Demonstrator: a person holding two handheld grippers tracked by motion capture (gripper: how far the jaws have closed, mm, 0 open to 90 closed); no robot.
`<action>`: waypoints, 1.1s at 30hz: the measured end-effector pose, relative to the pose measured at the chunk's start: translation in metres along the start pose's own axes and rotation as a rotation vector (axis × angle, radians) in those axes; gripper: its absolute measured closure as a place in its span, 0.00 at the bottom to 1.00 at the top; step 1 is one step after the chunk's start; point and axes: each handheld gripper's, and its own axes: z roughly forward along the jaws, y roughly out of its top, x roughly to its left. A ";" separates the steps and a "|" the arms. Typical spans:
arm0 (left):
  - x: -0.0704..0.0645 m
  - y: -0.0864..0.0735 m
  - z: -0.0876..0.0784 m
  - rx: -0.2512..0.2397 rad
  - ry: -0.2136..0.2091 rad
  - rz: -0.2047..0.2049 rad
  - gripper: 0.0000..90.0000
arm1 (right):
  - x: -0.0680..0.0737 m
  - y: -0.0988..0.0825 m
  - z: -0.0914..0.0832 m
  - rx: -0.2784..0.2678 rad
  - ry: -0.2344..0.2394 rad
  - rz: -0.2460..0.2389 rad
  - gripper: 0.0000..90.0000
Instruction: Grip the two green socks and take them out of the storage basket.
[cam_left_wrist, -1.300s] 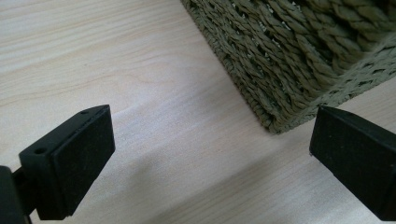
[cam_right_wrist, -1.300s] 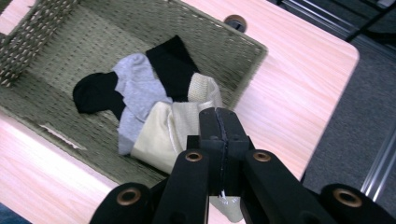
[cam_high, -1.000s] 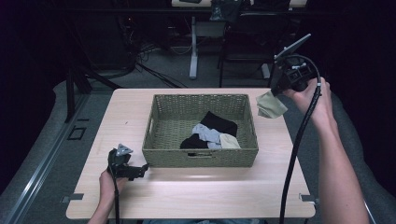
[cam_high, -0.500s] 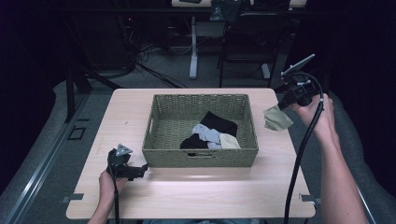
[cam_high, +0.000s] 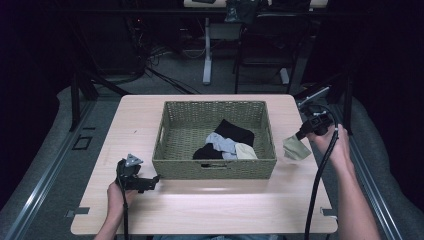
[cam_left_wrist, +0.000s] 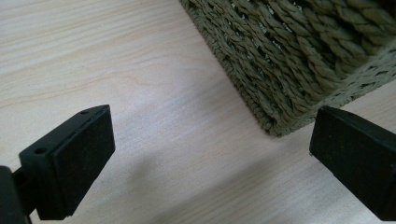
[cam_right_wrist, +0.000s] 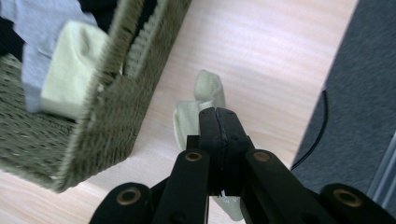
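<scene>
Table (cam_high: 215, 210) and basket (cam_high: 215, 169) sit just as they did a second ago, and the socks in the basket lie the same way too. The right hand (cam_high: 334, 145) has come down a long way. Before, it was up high past the far right corner of the basket. Now it is low, beside the right wall of the basket. The pale green sock (cam_high: 296, 148) has come down with it and hangs close over the table, maybe touching it; I cannot tell for sure. The left hand (cam_high: 120, 192) has not moved.

The right gripper (cam_right_wrist: 218, 122) has its jaws squeezed tight together on the pale green sock (cam_right_wrist: 208, 91), which hangs out from the tips. The left gripper (cam_high: 150, 181) rests low by the front left corner of the basket. Its jaws stand wide apart with nothing between them but bare table.
</scene>
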 end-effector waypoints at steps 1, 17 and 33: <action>0.000 0.000 0.000 0.000 0.000 0.000 0.00 | -0.001 -0.001 0.006 0.009 0.003 0.000 1.00; 0.001 -0.003 -0.003 -0.013 0.009 -0.014 0.00 | 0.000 -0.017 0.091 0.112 0.067 0.021 1.00; 0.001 -0.002 -0.003 -0.007 0.004 -0.008 0.00 | 0.002 -0.011 0.017 -0.039 0.040 -0.017 0.46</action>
